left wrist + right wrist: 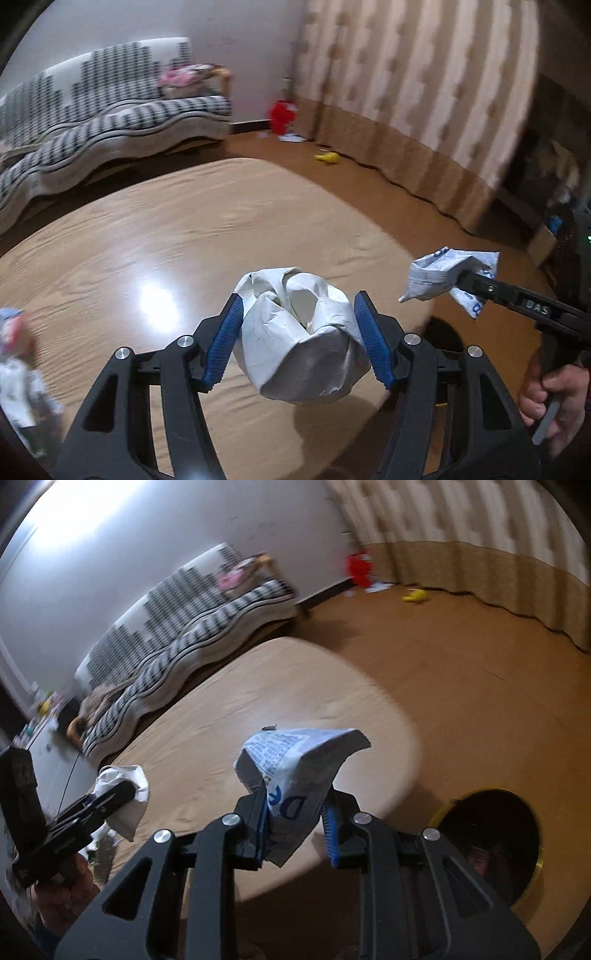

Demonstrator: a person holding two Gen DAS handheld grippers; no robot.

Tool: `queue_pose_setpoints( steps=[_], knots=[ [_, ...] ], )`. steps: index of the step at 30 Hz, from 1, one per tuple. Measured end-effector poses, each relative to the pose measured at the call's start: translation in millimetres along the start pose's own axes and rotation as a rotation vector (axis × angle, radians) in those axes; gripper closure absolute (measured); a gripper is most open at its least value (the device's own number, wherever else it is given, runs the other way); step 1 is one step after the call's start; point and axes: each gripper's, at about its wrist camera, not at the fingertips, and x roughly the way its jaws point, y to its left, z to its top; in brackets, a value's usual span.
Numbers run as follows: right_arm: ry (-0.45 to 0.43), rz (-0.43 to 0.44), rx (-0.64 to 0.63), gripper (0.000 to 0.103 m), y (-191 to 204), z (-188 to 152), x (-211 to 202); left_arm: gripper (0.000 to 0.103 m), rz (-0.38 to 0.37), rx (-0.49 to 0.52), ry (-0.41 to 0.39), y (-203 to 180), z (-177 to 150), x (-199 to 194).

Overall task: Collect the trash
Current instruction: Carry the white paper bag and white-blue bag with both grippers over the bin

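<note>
- Pinching a crumpled white paper ball between the blue pads of my left gripper, I hold it aloft over the round tan wooden table so it travels cleanly.
- My right gripper clamps a creased white-and-blue printed wrapper by its lower end, jaws nearly together.
- The black bin with a yellow rim gapes at four o'clock in the right wrist view, on the floor just past the table edge; I judge both pieces belong there.
- A blurred crumpled packet lies at nine o'clock on the table.
- Nothing blocks the bin's mouth.
</note>
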Motion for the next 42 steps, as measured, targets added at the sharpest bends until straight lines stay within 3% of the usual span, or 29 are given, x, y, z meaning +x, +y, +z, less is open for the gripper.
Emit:
queue_pose_setpoints(
  steps=[7, 12, 21, 29, 31, 33, 34, 42],
  knots=[
    [-0.032, -0.151, 0.129, 0.079, -103.8, -10.4, -44.4, 0.042, -0.156, 0.139, 0.043, -102.0, -8.2, 44.8],
    [0.056, -0.291, 0.194, 0.079, -164.2, -29.9, -48.6, 0.042, -0.246, 0.218, 0.083, -158.6, -23.1, 68.8],
    [0.137, -0.358, 0.269, 0.079, -211.0, -51.1, -44.3, 0.042, -0.308, 0.300, 0.144, -210.6, -33.3, 109.2],
    [0.152, -0.367, 0.280, 0.079, -209.5, -54.9, -40.1, 0.042, -0.336, 0.307, 0.180, -227.2, -30.8, 135.6],
    [0.144, -0.364, 0.287, 0.070, -209.4, -54.9, -40.9, 0.042, -0.340, 0.306, 0.186, -229.2, -31.7, 139.0],
    [0.130, -0.363, 0.294, 0.036, -206.6, -55.0, -42.8, 0.042, -0.343, 0.307, 0.192, -232.2, -33.4, 141.9],
    [0.117, -0.365, 0.294, 0.032, -206.8, -54.7, -44.7, 0.042, -0.345, 0.305, 0.194, -233.3, -33.5, 143.9],
    [0.087, -0.378, 0.302, 0.031, -212.9, -55.2, -53.2, 0.042, -0.359, 0.301, 0.221, -239.1, -38.0, 153.7]
  ],
)
